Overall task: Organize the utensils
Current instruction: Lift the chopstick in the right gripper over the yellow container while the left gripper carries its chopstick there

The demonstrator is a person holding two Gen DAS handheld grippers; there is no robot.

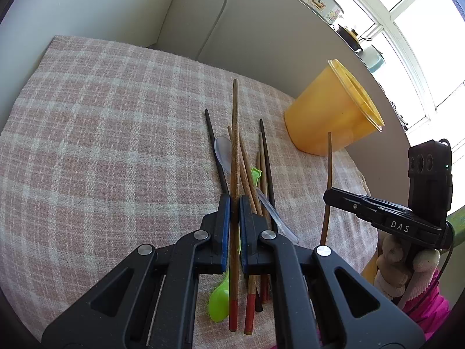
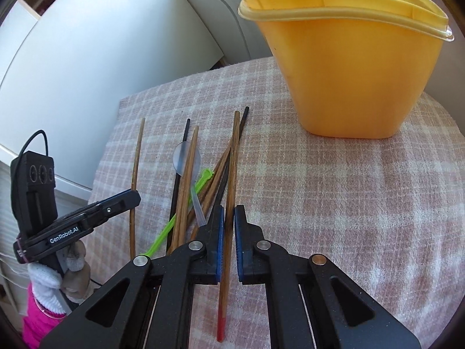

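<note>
A heap of utensils lies on the pink checked cloth (image 1: pixel 101 133): brown and black chopsticks (image 1: pixel 263 168), a clear plastic spoon (image 1: pixel 223 149) and a green plastic spoon (image 1: pixel 219 299). My left gripper (image 1: pixel 234 203) is shut on a brown chopstick with a red end (image 1: pixel 234 145), held above the heap. My right gripper (image 2: pixel 229 212) is shut on another red-ended brown chopstick (image 2: pixel 232 157). Each gripper shows in the other's view, the right one (image 1: pixel 330 195) and the left one (image 2: pixel 133 197). A yellow plastic tub (image 2: pixel 348 78) stands behind the heap; it also shows in the left wrist view (image 1: pixel 328 113).
The cloth-covered surface ends close behind the tub against a grey sofa back (image 1: pixel 261 29). Pots (image 1: pixel 316 0) stand on a sill by the window. A white cabinet (image 2: pixel 87 58) stands to the left. Gloved hands hold the grippers.
</note>
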